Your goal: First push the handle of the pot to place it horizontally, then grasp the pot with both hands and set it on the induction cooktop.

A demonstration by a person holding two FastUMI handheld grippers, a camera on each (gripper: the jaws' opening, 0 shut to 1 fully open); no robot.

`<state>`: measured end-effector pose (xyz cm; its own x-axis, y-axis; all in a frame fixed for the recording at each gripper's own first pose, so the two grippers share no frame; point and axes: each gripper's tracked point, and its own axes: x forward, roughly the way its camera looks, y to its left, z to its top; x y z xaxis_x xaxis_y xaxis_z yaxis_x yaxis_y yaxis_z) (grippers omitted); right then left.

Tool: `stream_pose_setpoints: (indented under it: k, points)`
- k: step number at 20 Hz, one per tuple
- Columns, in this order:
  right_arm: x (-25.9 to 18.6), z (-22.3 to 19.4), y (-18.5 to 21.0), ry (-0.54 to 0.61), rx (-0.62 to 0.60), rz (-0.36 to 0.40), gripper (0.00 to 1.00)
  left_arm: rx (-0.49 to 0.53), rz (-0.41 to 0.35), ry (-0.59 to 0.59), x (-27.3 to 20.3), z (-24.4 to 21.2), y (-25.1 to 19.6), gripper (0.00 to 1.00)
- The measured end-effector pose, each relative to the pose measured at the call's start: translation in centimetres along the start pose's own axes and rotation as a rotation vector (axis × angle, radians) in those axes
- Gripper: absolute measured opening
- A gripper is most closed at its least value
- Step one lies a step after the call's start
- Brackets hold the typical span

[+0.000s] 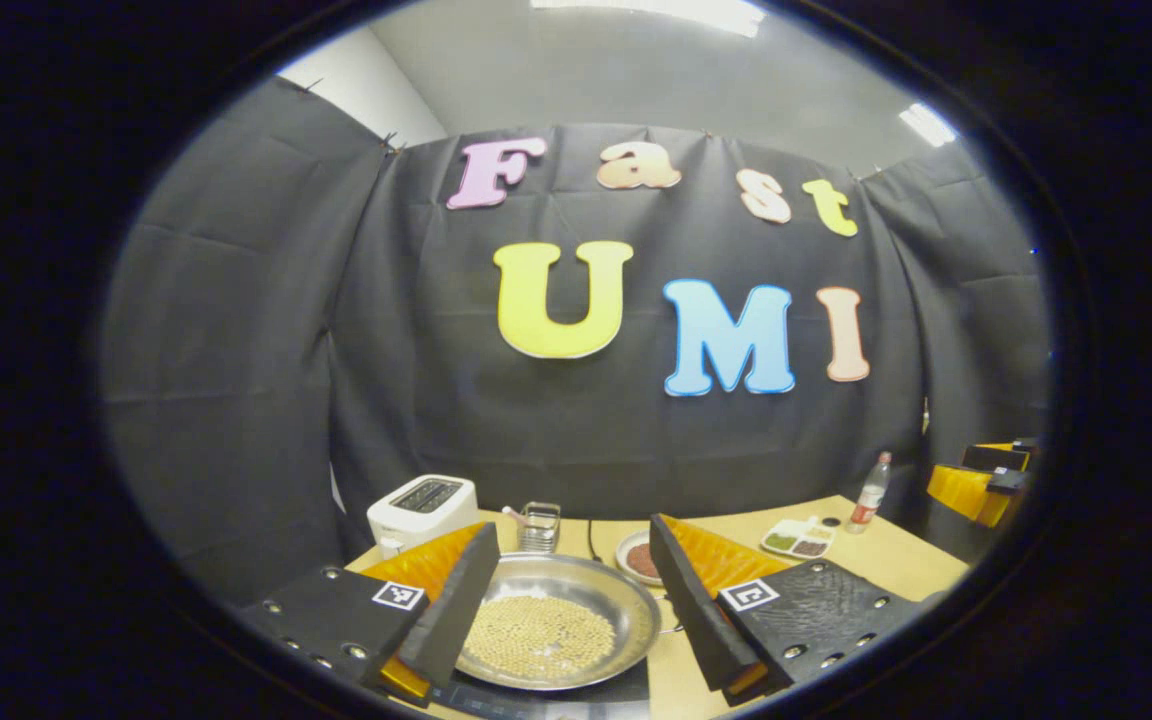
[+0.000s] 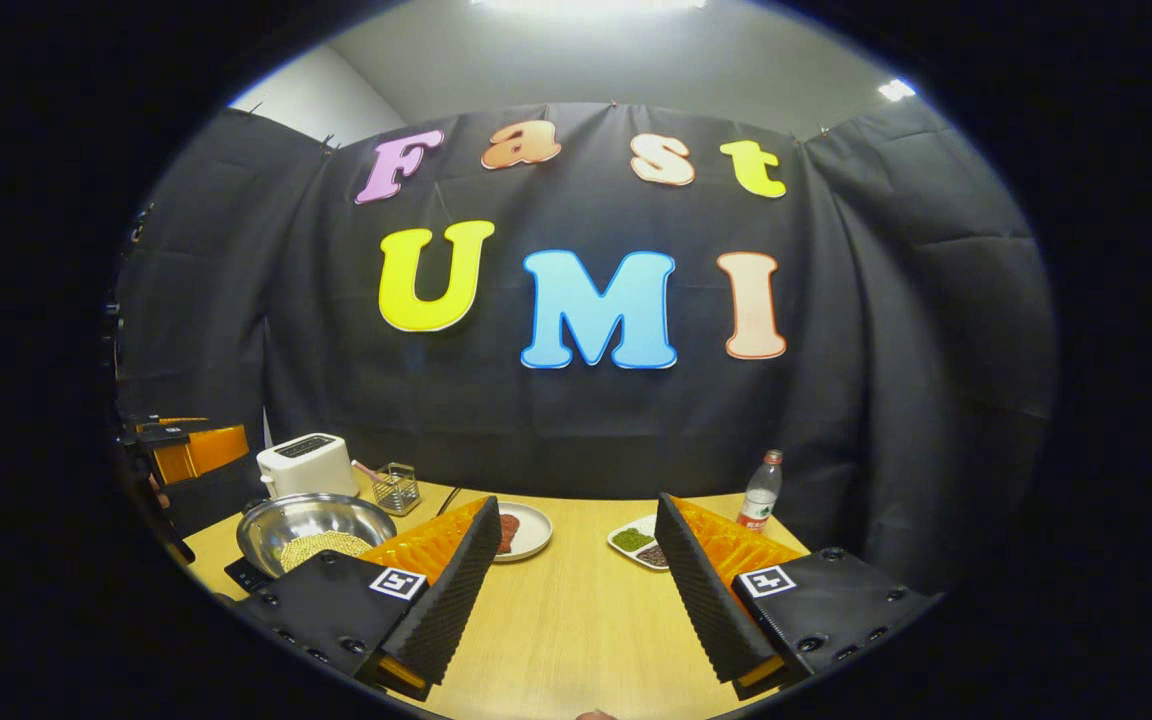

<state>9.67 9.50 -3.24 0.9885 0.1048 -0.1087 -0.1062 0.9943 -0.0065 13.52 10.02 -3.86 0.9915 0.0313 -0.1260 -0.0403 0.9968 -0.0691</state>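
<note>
While both claws gape wide, the left claw point(image 1: 568, 610) frames the pot point(image 1: 556, 620).

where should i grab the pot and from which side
Take the pot by its thin rim, one tool on each side, coming in level from the left and right. It is a wide, shallow, round metal pan full of small beans, so opposite grips should keep it level. In the left gripper view the left tool is open with the pot between its fingers. I cannot make out a handle.

bright ceiling lights, sharp centre, fisheye-warped edges.
</note>
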Motion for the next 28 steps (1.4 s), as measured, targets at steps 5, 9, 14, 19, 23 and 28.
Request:
stream_pose_setpoints:
  k: [5, 9, 14, 19, 23, 28]
  points:
    - [-5.5, 2.3, -5.6, -0.062, -0.024, -0.006, 0.98, -0.007, -0.014, -0.038, -6.2, 2.0, -5.9, 0.88]
    - [-9.5, 2.4, -8.9, -0.073, 0.006, -0.007, 0.97, -0.001, -0.002, -0.062, -10.7, 3.3, -8.1, 0.89]
    - [-13.1, 2.7, -10.9, -0.065, 0.05, -0.033, 0.98, 0.024, -0.006, -0.105, -15.7, 5.0, -8.4, 0.89]
    - [-16.4, 3.7, -10.8, -0.097, 0.075, -0.074, 0.97, 0.082, -0.034, -0.126, -19.0, 5.7, -7.2, 0.88]
    - [-18.3, 3.8, -9.4, -0.104, 0.084, -0.082, 0.97, 0.082, -0.051, -0.149, -19.1, 5.9, -7.3, 0.89]
    - [-19.7, 3.7, -8.3, -0.111, 0.029, -0.082, 0.97, 0.056, -0.047, -0.13, -19.4, 5.6, -7.0, 0.89]
